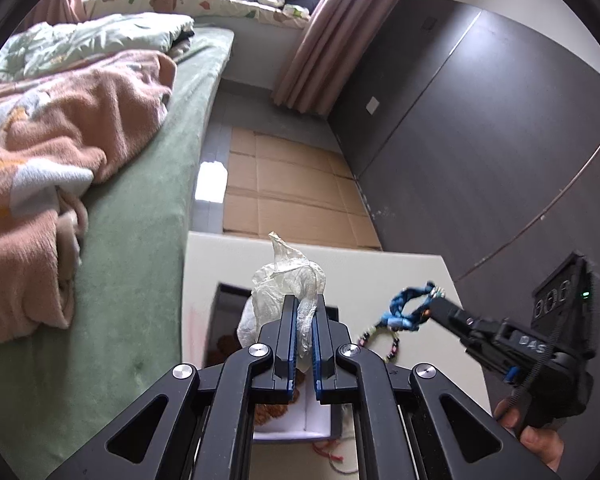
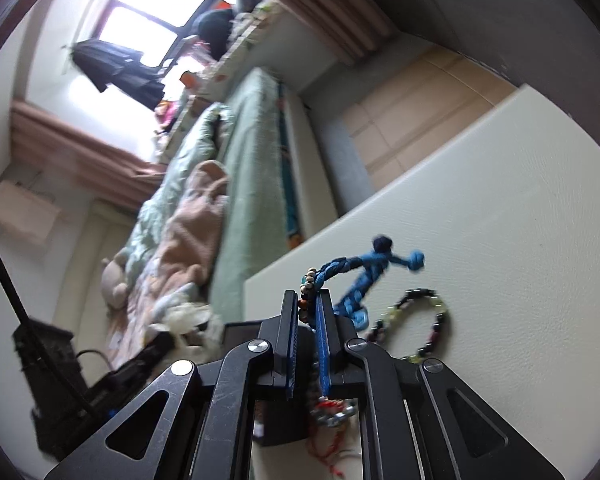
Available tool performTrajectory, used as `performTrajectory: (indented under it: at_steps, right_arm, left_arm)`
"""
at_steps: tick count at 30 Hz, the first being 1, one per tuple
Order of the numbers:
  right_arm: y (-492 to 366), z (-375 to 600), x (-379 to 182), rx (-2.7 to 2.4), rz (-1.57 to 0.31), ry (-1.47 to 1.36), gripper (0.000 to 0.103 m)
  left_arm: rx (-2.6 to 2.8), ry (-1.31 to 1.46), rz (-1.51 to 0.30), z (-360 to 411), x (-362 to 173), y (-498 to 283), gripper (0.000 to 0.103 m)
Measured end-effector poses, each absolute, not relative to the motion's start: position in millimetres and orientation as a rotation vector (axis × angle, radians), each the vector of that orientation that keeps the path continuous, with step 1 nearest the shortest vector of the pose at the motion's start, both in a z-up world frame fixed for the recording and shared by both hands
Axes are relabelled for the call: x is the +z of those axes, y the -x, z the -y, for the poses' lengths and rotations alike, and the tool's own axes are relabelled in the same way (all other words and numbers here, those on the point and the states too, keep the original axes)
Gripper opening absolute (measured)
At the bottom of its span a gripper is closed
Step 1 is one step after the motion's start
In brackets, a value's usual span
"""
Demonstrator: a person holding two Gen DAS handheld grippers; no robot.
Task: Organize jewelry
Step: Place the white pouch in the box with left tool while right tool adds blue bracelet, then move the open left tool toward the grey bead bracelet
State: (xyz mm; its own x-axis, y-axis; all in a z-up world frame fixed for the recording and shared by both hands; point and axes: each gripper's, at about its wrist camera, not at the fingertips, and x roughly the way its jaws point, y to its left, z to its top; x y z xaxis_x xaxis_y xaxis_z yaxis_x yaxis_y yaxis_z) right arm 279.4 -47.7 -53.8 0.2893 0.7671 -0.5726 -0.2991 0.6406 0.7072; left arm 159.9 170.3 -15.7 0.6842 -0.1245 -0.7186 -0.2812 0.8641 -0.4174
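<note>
Here, the left gripper (image 1: 304, 320) is closed on crumpled tissue paper (image 1: 284, 280) above the jewelry box (image 1: 320, 420). At its 2 o'clock, the right gripper (image 1: 430, 310) pinches the blue braided bracelet (image 1: 408, 306), long axis toward 1 o'clock. The beaded bracelet (image 2: 424, 324) lies on the counter (image 2: 500, 220) beneath, in the way.

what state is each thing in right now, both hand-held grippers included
left hand-held gripper: shut on the white crumpled bag
white crumpled bag: lifted above the box
right hand-held gripper: shut on the blue braided bracelet
blue braided bracelet: held off the table
beaded bracelet: lying flat on the white table
box: open
</note>
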Motion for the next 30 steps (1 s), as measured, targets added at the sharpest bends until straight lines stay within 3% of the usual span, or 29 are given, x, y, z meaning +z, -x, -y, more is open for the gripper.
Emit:
performTrajectory:
  at_steps: [2,3,4,6,22,24,25,26,30]
  right_arm:
    - [-271,44,-44,0.8,-1.021,-0.516,0.01]
    - [-267,41,-40,0.821,-1.009,-0.512,0.01]
    - [-264,38,-37,0.837,-1.0,-0.509,0.01]
    - [-255,32,-32,0.879,-0.982,-0.495,0.01]
    - [-211,-29,-27,1.041,-0.953,-0.396,0.012]
    - [-214,-41,-39,1.025,-1.027,-0.353,0.039]
    - [-216,-40,-45,1.002,-1.048,-0.349,0.065]
    - [-215,-36,-48,0.965,-1.043,-0.35,0.073]
    - [-216,-14,-47,0.917,-1.04,-0.334,0.073]
  left_arm:
    - [0.094,0.546,-0.855,-169,-21,-159,0.013]
    - [0.105,0.549,-0.869,-170,-23,-158,0.034]
    - [0.118,0.552,-0.878,-170,-25,-157,0.064]
    - [0.145,0.564,-0.86,-173,-25,-150,0.085]
    - [0.264,0.647,-0.765,-212,-9,-104,0.085]
    - [0.271,0.656,-0.761,-215,-9,-103,0.085]
    - [0.27,0.658,-0.759,-217,-9,-102,0.085]
    - [0.27,0.658,-0.759,-217,-8,-102,0.085]
    - [0.254,0.65,-0.757,-212,-7,-101,0.085]
